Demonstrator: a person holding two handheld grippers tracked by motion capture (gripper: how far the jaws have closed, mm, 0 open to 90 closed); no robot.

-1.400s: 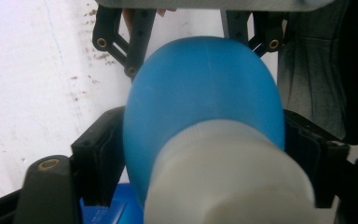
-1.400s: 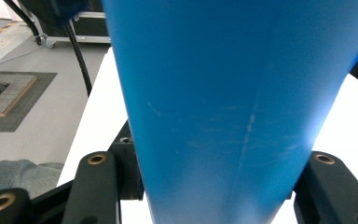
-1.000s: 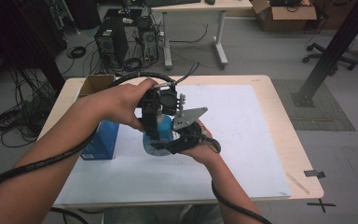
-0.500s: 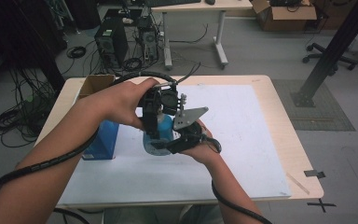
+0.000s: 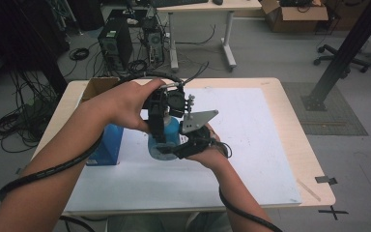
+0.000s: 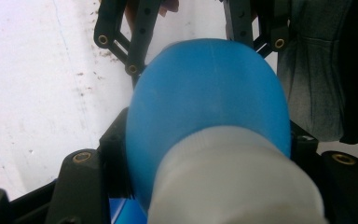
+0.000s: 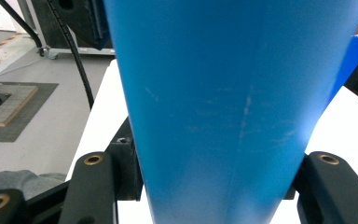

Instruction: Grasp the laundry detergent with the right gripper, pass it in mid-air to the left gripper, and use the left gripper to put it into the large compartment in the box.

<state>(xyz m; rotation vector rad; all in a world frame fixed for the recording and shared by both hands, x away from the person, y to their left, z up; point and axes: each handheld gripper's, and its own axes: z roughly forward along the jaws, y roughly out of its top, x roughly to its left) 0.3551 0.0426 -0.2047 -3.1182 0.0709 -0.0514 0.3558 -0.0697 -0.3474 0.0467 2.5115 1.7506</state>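
The high view is showing the whole setting: a wooden table (image 5: 297, 145) covered by a white sheet (image 5: 251, 140), a blue box (image 5: 105, 145) standing near its left edge beside an open cardboard box (image 5: 96, 87), and both hands meeting over the middle of the sheet around a blue bottle (image 5: 166, 137). The right gripper view is looking close along the bottle's smooth blue body (image 7: 214, 102), scuffed in places, with the right gripper (image 7: 214, 186) clamping it from both sides. The left gripper view is looking down over a white cap (image 6: 235, 182) and the rounded blue shoulder, the left gripper (image 6: 209, 163) pinching the bottle just under the cap, the other gripper's linkages visible beyond. Whether anything is inside the opaque bottle cannot be told. Compared with a second ago, both hands and the bottle are sitting in the same spot above the sheet.
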